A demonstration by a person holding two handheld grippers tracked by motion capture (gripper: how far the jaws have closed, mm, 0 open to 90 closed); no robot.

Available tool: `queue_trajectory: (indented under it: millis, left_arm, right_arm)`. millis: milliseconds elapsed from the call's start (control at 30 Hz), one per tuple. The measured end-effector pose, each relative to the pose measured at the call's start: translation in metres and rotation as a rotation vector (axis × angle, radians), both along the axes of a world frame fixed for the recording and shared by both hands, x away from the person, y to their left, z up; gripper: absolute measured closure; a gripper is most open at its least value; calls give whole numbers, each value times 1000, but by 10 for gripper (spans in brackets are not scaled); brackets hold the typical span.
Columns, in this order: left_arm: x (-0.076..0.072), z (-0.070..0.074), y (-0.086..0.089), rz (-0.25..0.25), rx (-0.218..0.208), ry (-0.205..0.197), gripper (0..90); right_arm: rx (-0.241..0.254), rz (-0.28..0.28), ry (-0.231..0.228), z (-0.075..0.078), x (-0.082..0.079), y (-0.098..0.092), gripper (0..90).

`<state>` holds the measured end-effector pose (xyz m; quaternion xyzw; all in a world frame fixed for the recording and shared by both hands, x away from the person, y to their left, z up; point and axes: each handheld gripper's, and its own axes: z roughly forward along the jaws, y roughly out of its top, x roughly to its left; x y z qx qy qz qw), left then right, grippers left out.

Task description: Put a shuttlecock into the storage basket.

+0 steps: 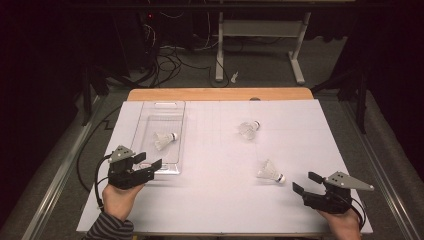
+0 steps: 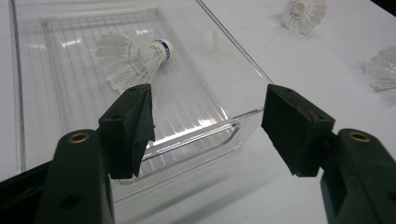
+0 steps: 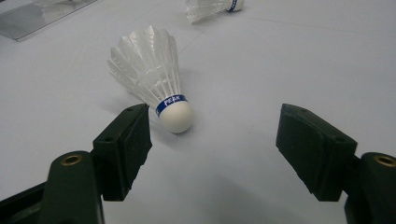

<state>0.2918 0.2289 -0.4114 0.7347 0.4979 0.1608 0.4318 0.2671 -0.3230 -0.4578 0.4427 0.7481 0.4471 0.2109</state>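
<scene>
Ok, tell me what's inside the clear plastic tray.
One white shuttlecock lies on its side in the clear plastic tray, its blue-banded cork pointing toward the table's middle. The tray's ribbed floor shows through elsewhere; the left claw hides only its near edge.

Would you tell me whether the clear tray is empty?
Not empty: one shuttlecock lies inside the clear tray, seen through its wall.

1 shuttle (image 1: 164, 140) in tray (image 1: 145, 117), 2 shuttles (image 1: 270, 171) on table, right.

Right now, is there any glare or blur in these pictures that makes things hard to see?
High view: dark surroundings, bright white table. Left gripper view: glare streaks on the clear tray; far shuttlecocks soft. Right gripper view: nearest shuttlecock sharp, casting a faint shadow.
</scene>
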Motion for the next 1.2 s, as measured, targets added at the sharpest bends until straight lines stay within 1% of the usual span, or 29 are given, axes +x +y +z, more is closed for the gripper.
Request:
queue_trajectory:
  millis: [100, 200, 333, 567, 833, 1000, 1200]
  left_arm:
    - [-2, -2, 3, 4, -28, 3, 336]
    - [-4, -3, 5, 8, -28, -1, 333]
    - [-7, -4, 7, 12, -41, -2, 331]
    - [-12, -6, 7, 9, -39, -5, 329]
    - [-17, -5, 4, -10, -31, -18, 329]
    - [-20, -4, -2, -28, -22, -20, 329]
    - [-22, -3, -5, -40, -29, -22, 329]
  right_arm:
    - [-2, 0, -1, 0, 0, 0, 268]
    - [-2, 0, 0, 0, 0, 0, 268]
    - [1, 0, -2, 0, 0, 0, 268]
    - [2, -5, -1, 0, -1, -1, 268]
    - [-2, 0, -7, 0, -1, -1, 268]
    - [1, 0, -11, 1, -3, -1, 268]
    - [-3, 3, -7, 0, -2, -1, 268]
